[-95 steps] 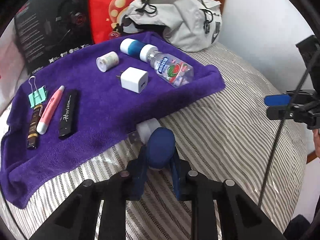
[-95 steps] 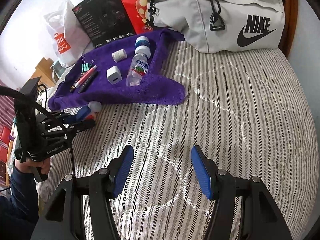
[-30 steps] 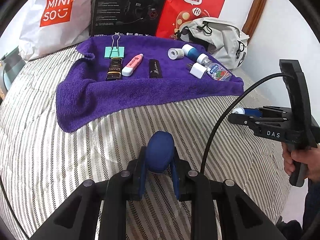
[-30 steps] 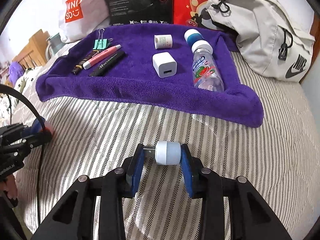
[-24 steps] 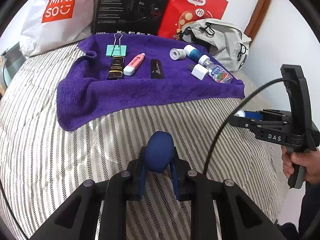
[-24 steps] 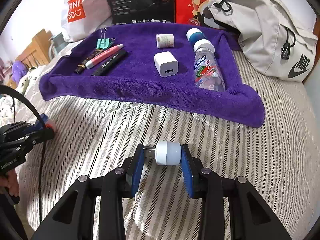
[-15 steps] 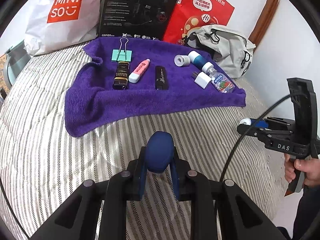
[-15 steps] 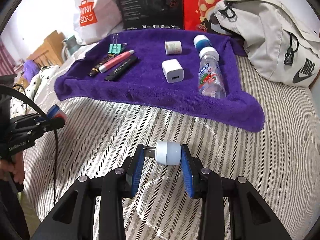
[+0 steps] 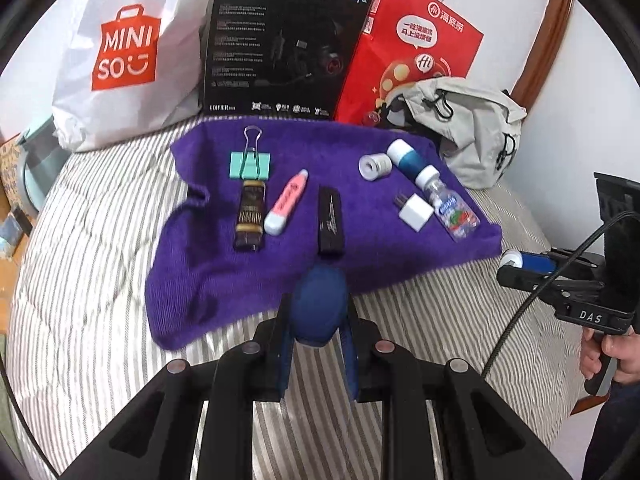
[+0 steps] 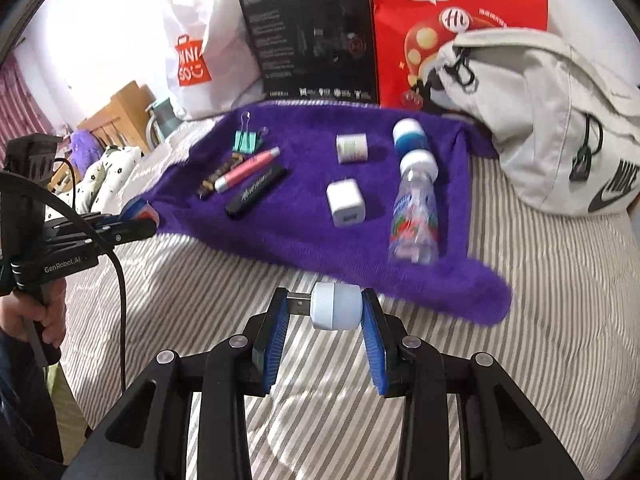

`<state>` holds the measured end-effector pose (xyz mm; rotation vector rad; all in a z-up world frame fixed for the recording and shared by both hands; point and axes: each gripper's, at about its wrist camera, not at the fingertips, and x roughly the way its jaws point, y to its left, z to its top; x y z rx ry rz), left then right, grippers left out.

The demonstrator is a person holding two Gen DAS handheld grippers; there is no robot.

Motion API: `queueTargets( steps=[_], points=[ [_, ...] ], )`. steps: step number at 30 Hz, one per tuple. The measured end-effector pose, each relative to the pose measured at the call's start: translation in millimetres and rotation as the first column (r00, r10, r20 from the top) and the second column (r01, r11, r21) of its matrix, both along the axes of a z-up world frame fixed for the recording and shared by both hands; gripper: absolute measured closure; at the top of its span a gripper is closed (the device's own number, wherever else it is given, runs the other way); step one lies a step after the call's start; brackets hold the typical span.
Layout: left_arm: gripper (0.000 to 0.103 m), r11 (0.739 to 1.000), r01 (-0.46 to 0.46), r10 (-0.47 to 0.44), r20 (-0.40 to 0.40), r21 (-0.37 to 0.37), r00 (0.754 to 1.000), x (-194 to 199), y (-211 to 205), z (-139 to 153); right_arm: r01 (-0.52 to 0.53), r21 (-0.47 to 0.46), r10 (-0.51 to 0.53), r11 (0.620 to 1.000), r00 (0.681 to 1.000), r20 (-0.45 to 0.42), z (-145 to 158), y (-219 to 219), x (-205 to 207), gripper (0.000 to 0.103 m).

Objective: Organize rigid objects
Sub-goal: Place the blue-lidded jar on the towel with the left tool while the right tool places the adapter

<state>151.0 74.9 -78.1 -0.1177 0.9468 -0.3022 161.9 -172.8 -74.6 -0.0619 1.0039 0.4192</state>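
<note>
My left gripper [image 9: 318, 312] is shut on a dark blue oval object [image 9: 319, 304], held just above the near edge of the purple towel [image 9: 200, 276]. My right gripper [image 10: 325, 312] is shut on a small white USB plug [image 10: 334, 306], its metal connector pointing left, just short of the towel's near edge [image 10: 460, 292]. Laid out on the towel are a green binder clip [image 9: 250, 162], a dark tube [image 9: 250, 216], a pink marker [image 9: 286, 203], a black stick [image 9: 330, 220], a white roll [image 9: 374, 166], a blue-white cap [image 9: 406, 156], a white charger cube [image 9: 416, 212] and a small bottle [image 9: 452, 210].
The striped bed cover [image 9: 100, 240] lies under everything. At the back stand a white Miniso bag [image 9: 120, 52], a black headset box [image 9: 280, 44] and a red paper bag [image 9: 416, 48]. A grey Nike bag [image 10: 560, 120] sits at the towel's far right. A person's hand [image 9: 616, 354] grips the right tool.
Both grippers have moved forward toward the towel, each still shut on its object. The towel and its items now look nearer in both views.
</note>
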Motion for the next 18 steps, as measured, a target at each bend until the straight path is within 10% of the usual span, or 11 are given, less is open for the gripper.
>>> queueTargets(
  steps=[18],
  points=[
    [0.083,1.000,-0.005,0.005,-0.027,0.006,1.000,56.4,-5.0,-9.4,-0.017,-0.025,0.016,1.000,0.998,-0.053,-15.3,15.0,71.3,0.067]
  ],
)
